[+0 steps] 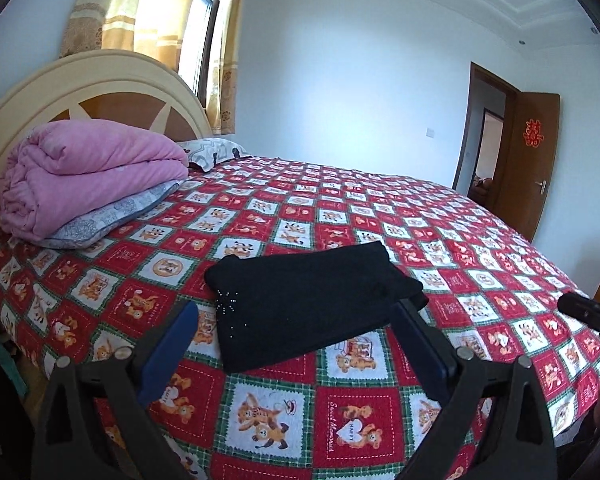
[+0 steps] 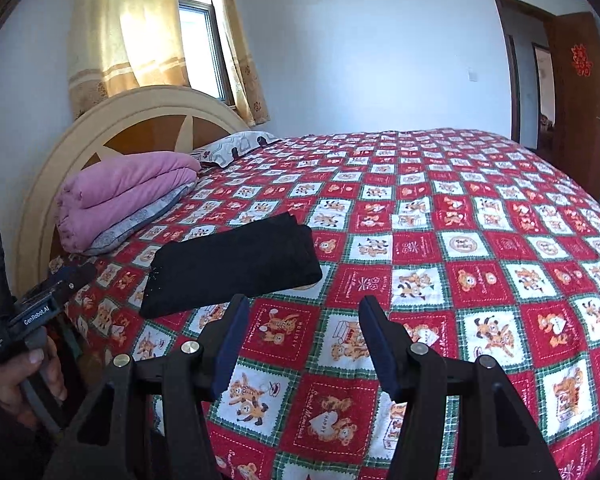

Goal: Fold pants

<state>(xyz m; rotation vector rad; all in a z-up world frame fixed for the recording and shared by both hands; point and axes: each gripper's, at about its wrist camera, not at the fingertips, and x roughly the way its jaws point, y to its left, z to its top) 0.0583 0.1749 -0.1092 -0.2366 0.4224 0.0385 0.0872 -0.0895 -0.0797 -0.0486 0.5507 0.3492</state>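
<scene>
1. Judging the step: the pants [image 1: 312, 304] lie as a compact black rectangle on the bedspread [image 1: 480, 248], several layers thick at the far edge, so I take the folding as done or one fold short of done.
2. Left gripper [image 1: 296, 336]: fingers wide, nothing between them. In the left wrist view the pants sit at 12 o'clock just beyond the tips, and I cannot tell whether the right pad touches the cloth.
3. Right gripper [image 2: 304, 332]: fingers parted about halfway, nothing between them, only bedspread beneath. In the right wrist view the pants [image 2: 232, 264] lie at 11 o'clock, clear of the blue pads [image 2: 230, 348].
4. Hand [image 2: 20, 380] at 8 o'clock in the right wrist view holds the left gripper's handle.
5. Next move, as I judge it: if one more fold is wanted, both grippers must drop to the near edge, pinch all layers and carry it over towards 12 o'clock; otherwise, press flat and withdraw.
6. Count: one pair of pants, two grippers, one pink quilt [image 1: 88, 172] at 10 o'clock, two pillows, one under the quilt [image 1: 112, 216] and one patterned at the headboard [image 1: 212, 152], one window [image 2: 200, 40], one open door [image 1: 540, 160].
</scene>
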